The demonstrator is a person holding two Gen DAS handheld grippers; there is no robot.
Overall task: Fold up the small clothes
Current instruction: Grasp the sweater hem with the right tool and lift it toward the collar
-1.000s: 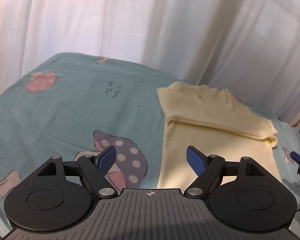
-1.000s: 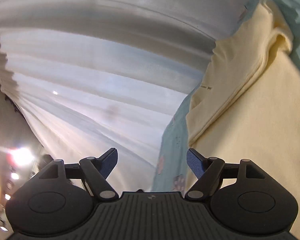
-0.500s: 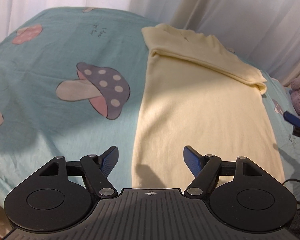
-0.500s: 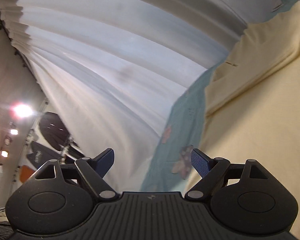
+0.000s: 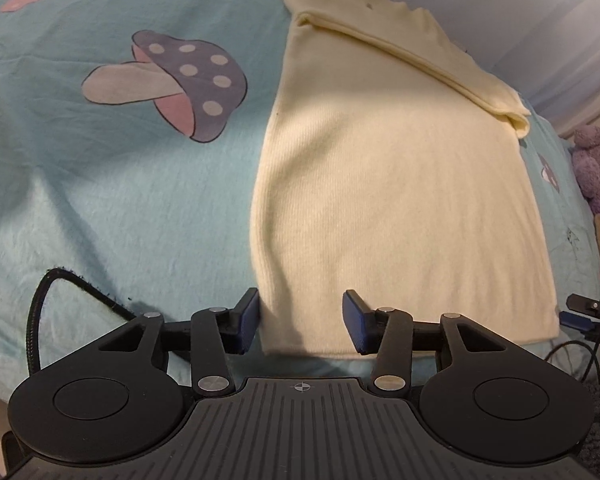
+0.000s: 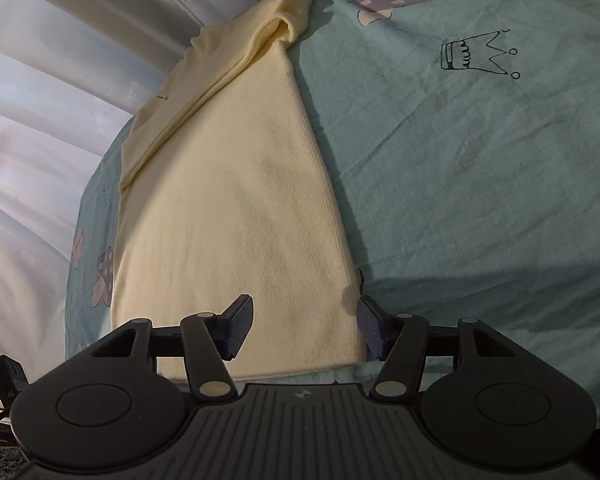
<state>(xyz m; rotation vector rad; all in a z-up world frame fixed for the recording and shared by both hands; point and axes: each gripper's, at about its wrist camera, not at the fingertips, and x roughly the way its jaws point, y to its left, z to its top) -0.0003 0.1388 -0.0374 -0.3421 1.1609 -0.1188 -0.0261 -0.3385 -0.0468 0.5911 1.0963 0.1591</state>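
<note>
You are straddling the top's (image 5: 400, 184) near corners: the left gripper (image 5: 300, 322) and right gripper (image 6: 305, 326) are closing, cloth between unpinched jaws, readying the next fold.

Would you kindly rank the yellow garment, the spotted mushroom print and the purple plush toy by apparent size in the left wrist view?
1. yellow garment, by far the largest.
2. spotted mushroom print.
3. purple plush toy, smallest as seen, though the frame edge cuts it off, so its full size is unsure.
</note>
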